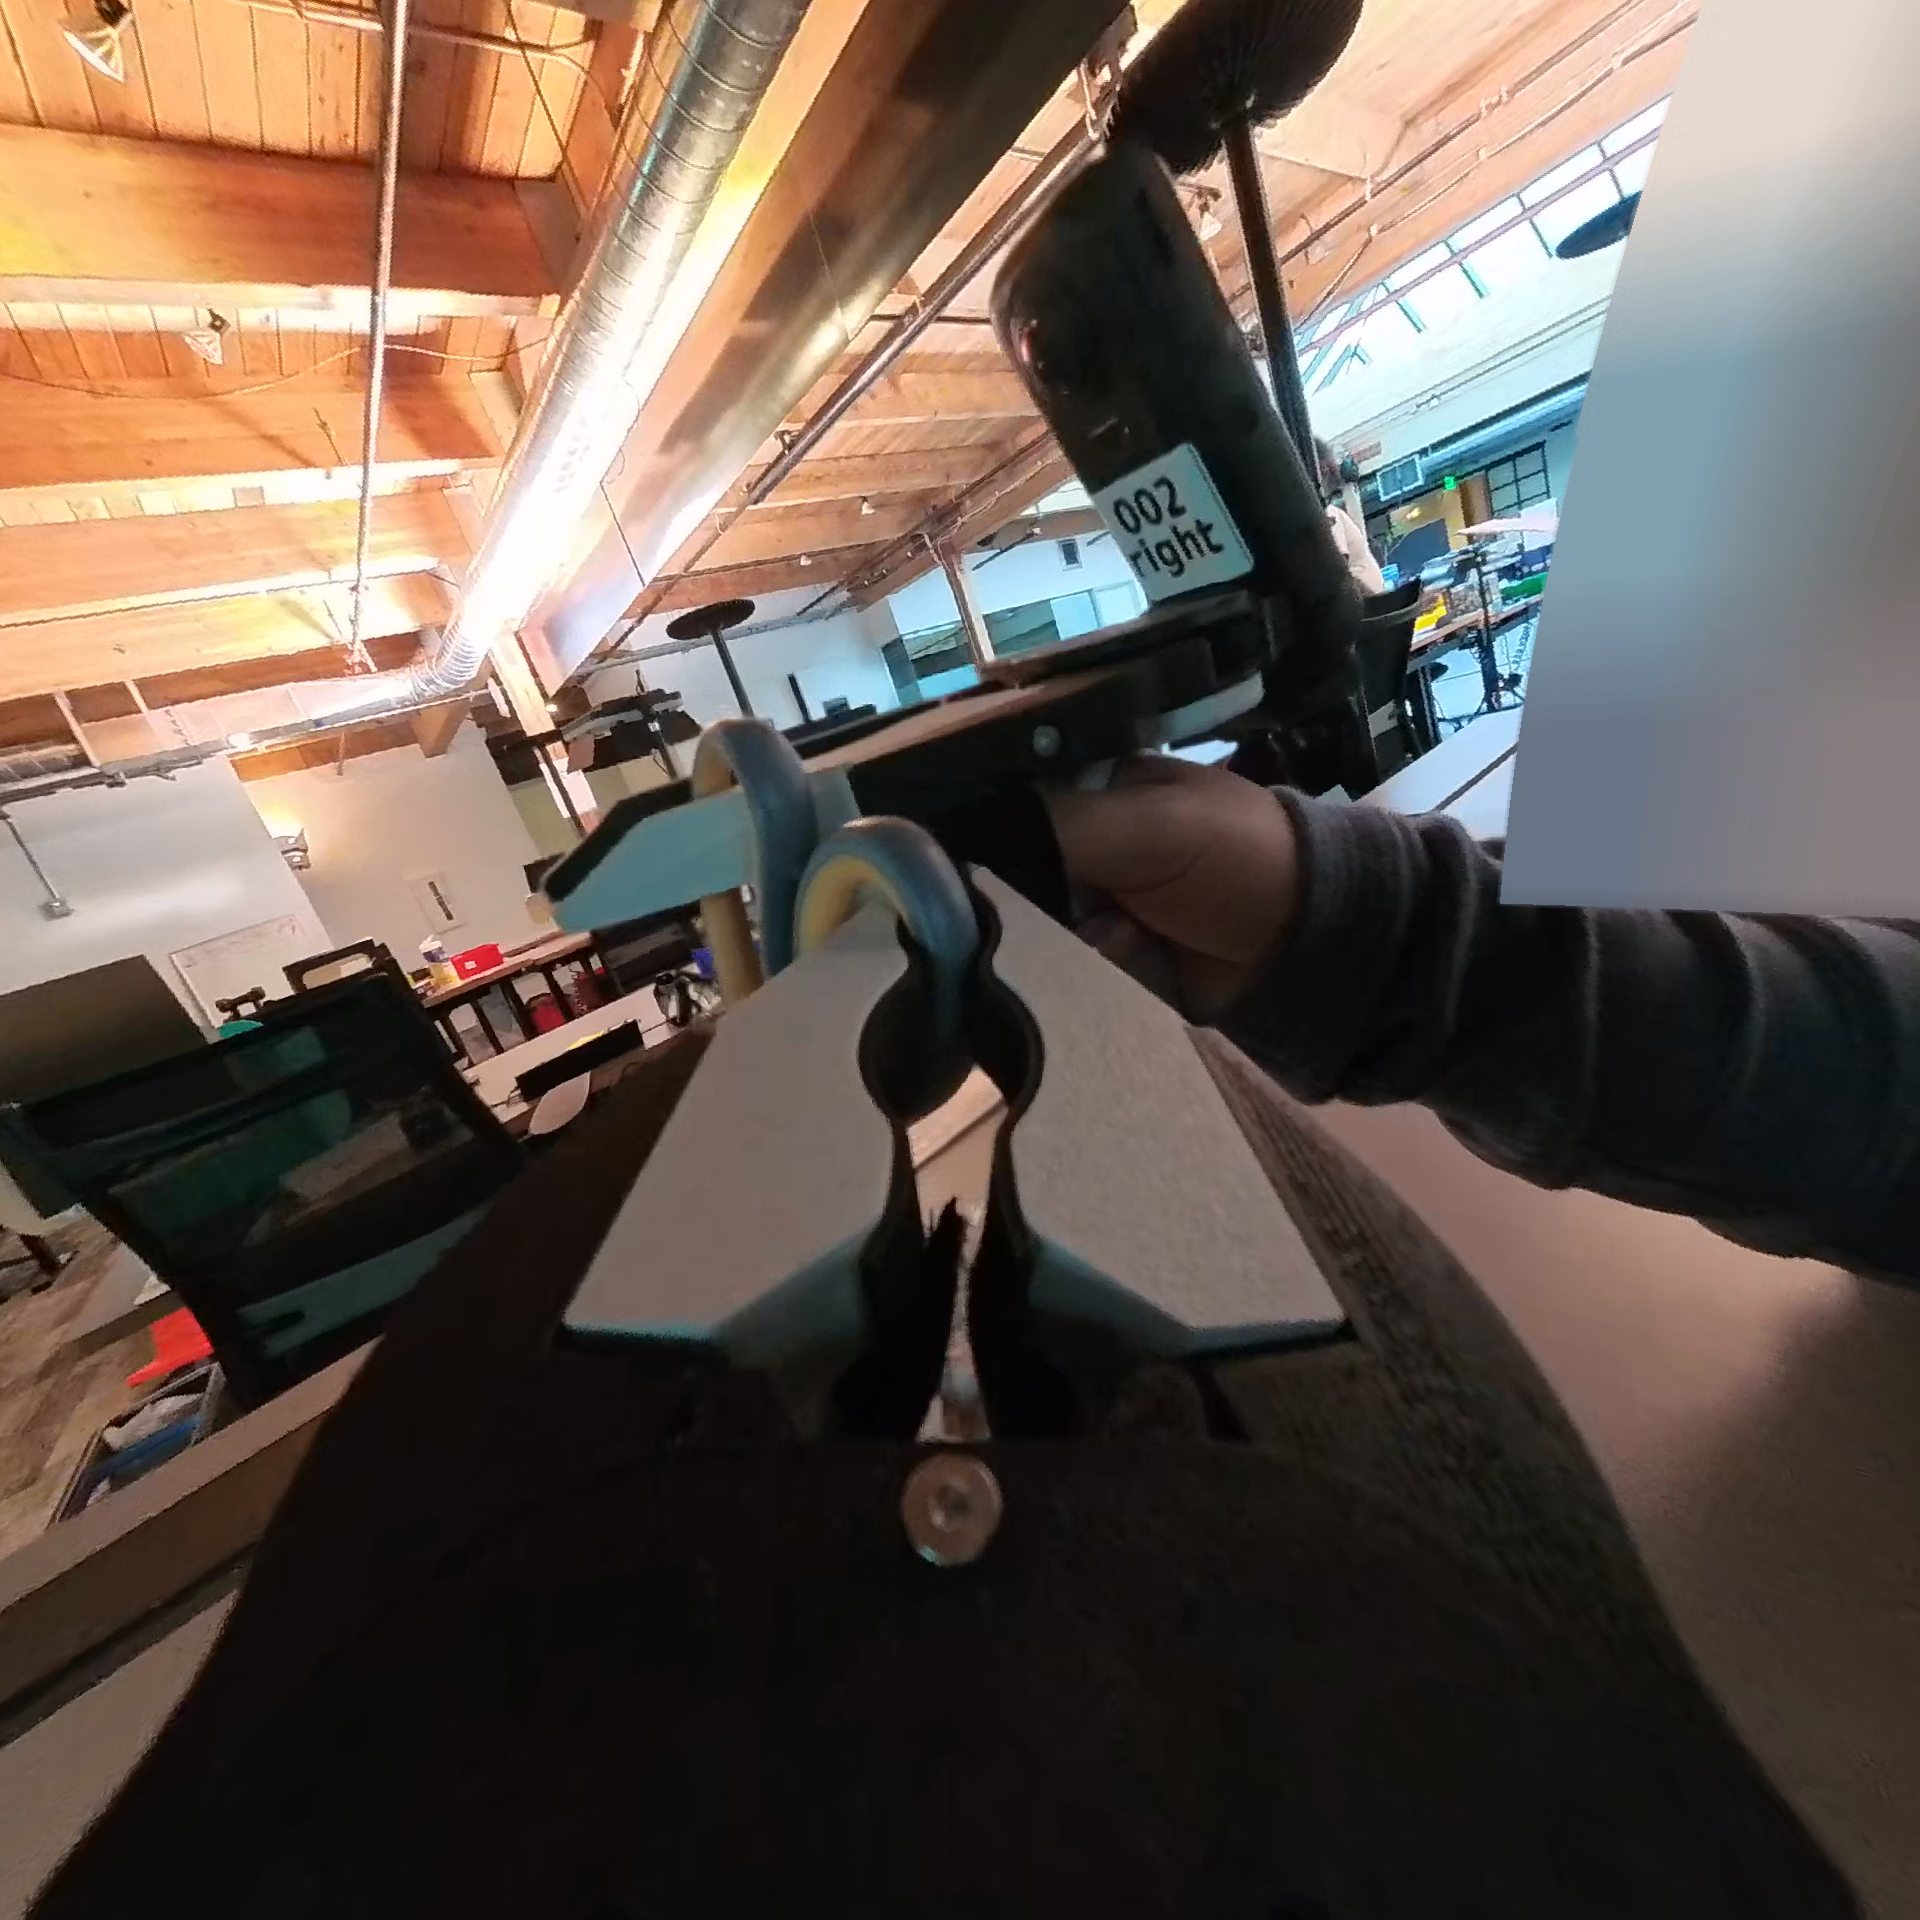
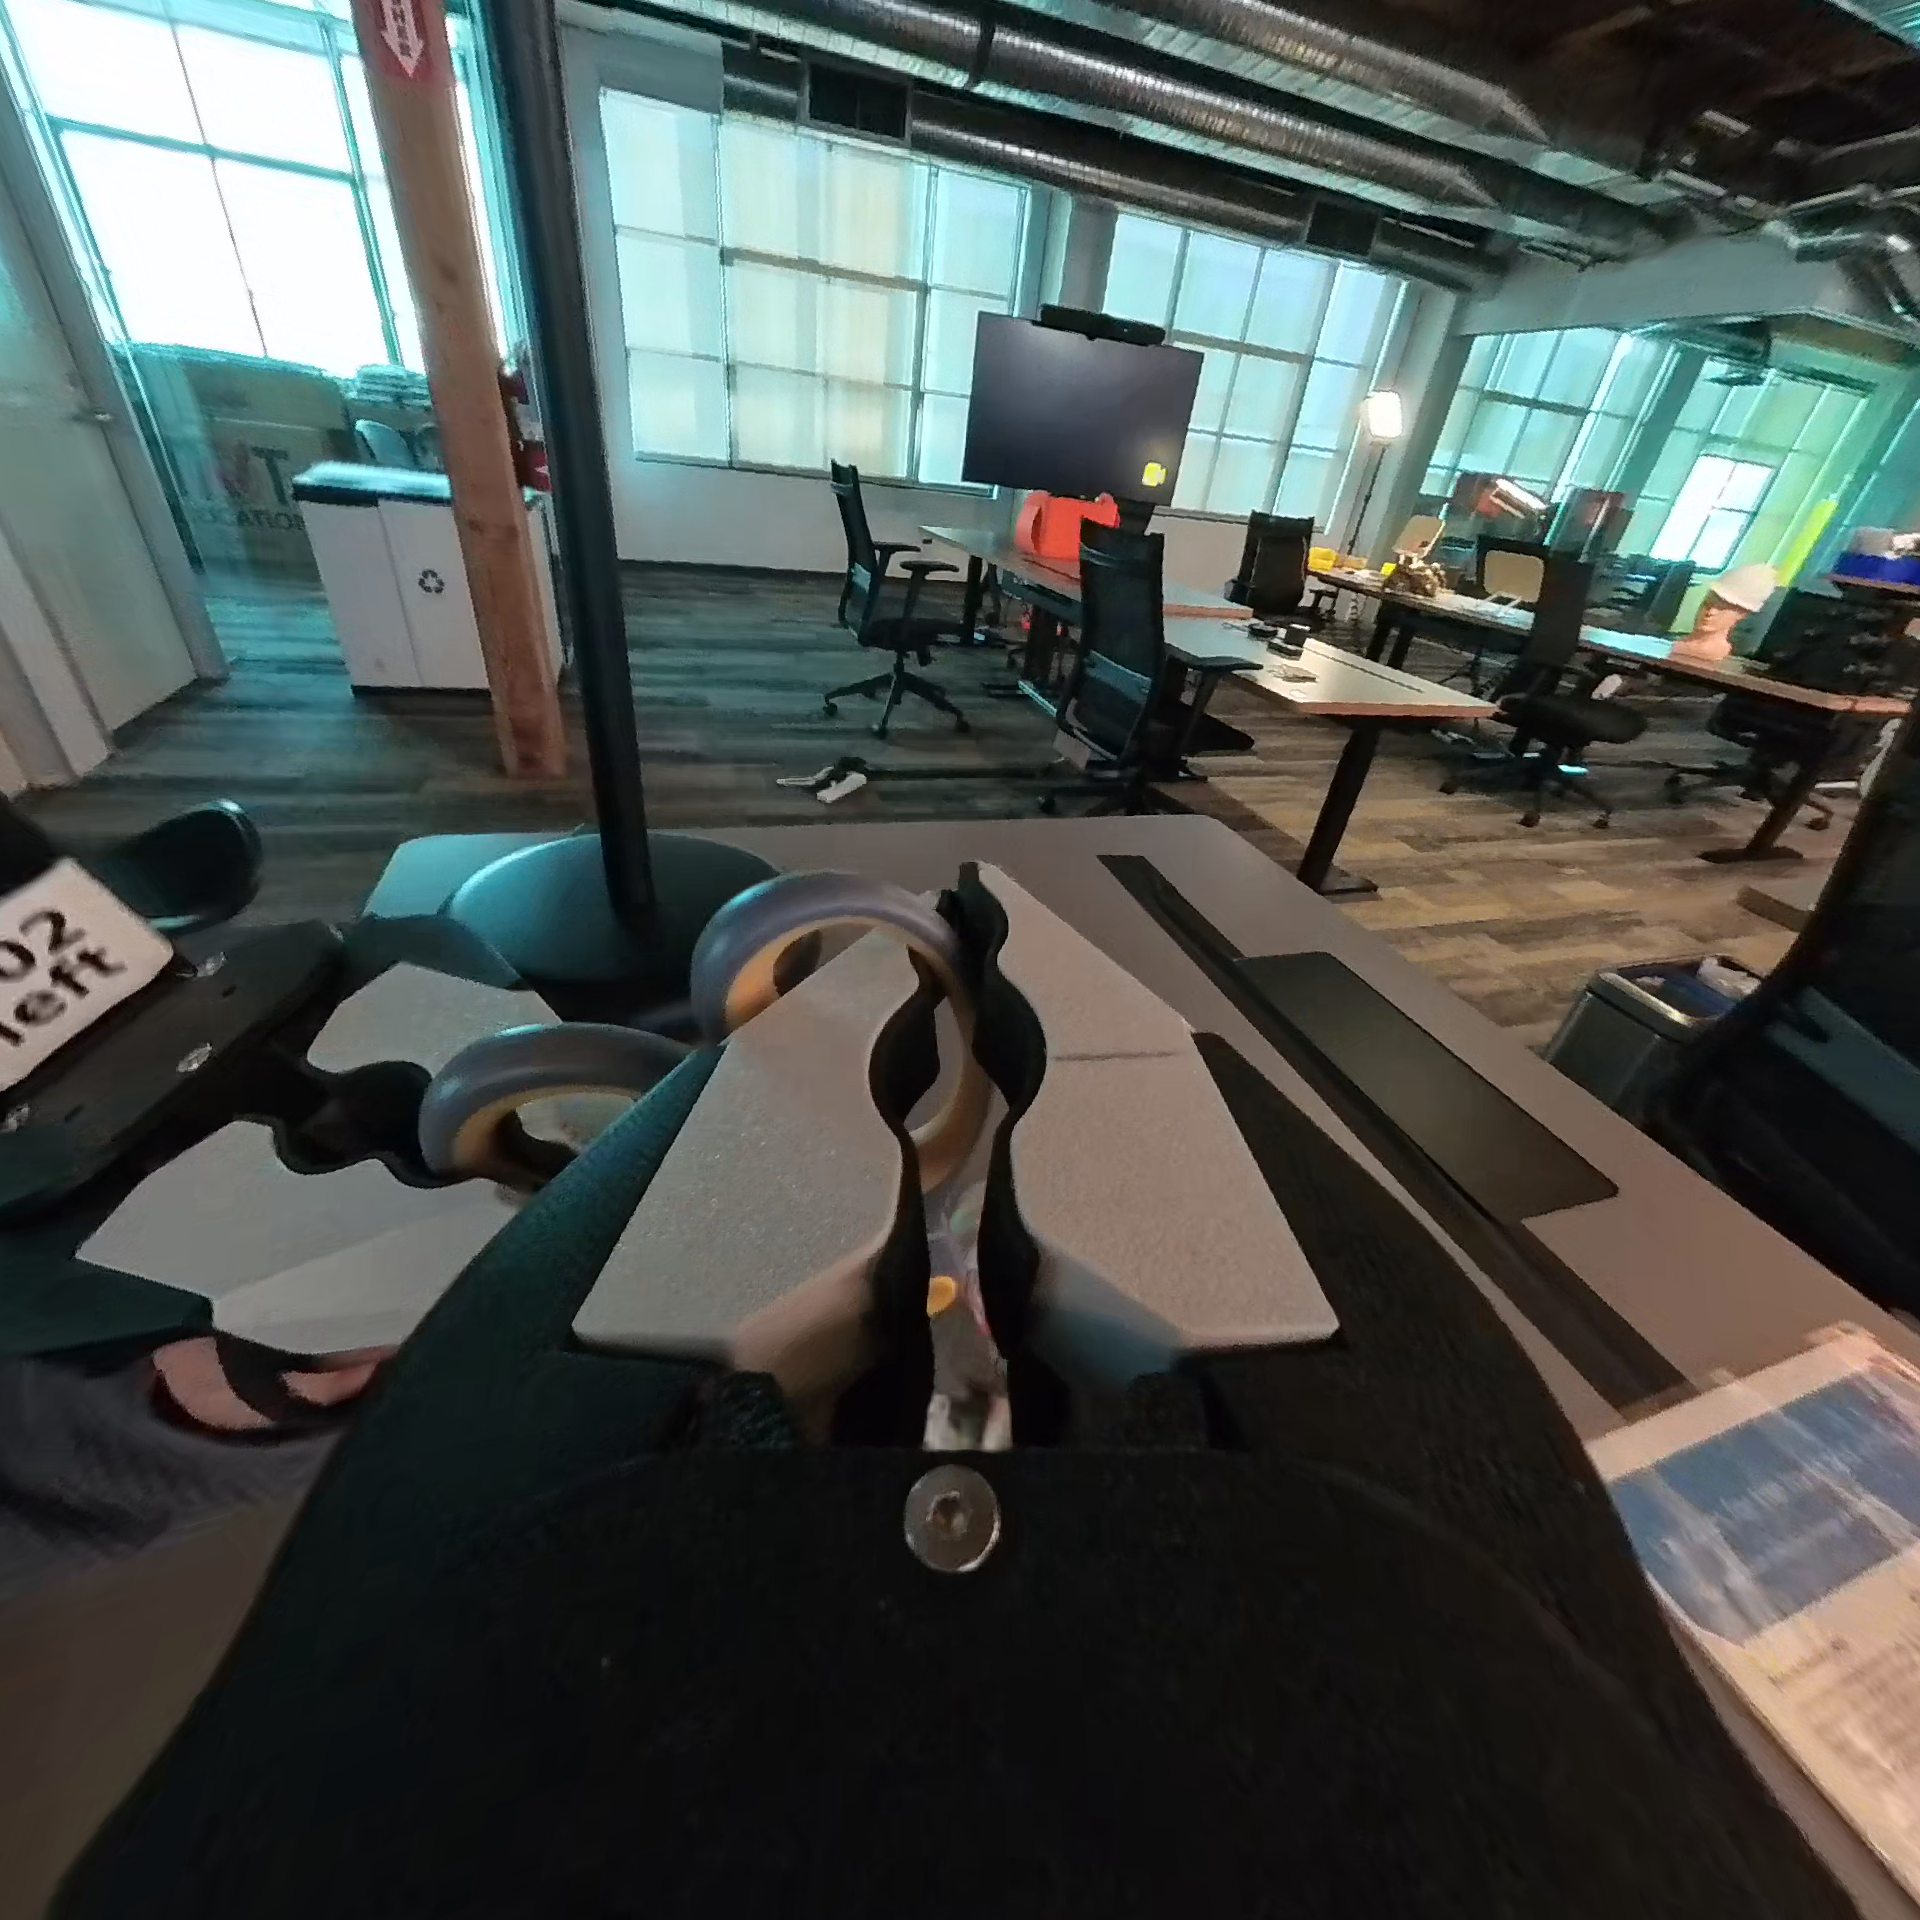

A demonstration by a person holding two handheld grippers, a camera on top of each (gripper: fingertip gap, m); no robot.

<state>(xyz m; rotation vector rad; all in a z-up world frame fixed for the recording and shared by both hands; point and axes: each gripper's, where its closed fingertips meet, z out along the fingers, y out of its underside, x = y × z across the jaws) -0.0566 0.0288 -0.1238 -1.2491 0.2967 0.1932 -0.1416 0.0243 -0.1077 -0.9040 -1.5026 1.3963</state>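
Nearest the lens in the right wrist view, the right gripper (image 2: 961, 1039) sits at frame centre, its grey fingers (image 2: 790, 1174) clamped on one blue-and-yellow handle loop (image 2: 831, 925) of a pair of scissors, whose blade (image 2: 961, 1351) runs back between the fingers toward the camera. At the left of that frame the left gripper (image 2: 416, 1132) is clenched on the second handle loop (image 2: 540, 1081). The left wrist view shows the same grasp from the other side: the left gripper (image 1: 951, 997) pinches its loop (image 1: 904, 873) at centre, the right gripper crosses above it, and a hand (image 1: 1174, 883) in a grey sleeve (image 1: 1558, 1039) holds that gripper. Both grippers hover above a grey bench (image 2: 1039, 842) bearing a black pole base (image 2: 561, 894) and, lower right, a printed booklet (image 2: 1766, 1538).
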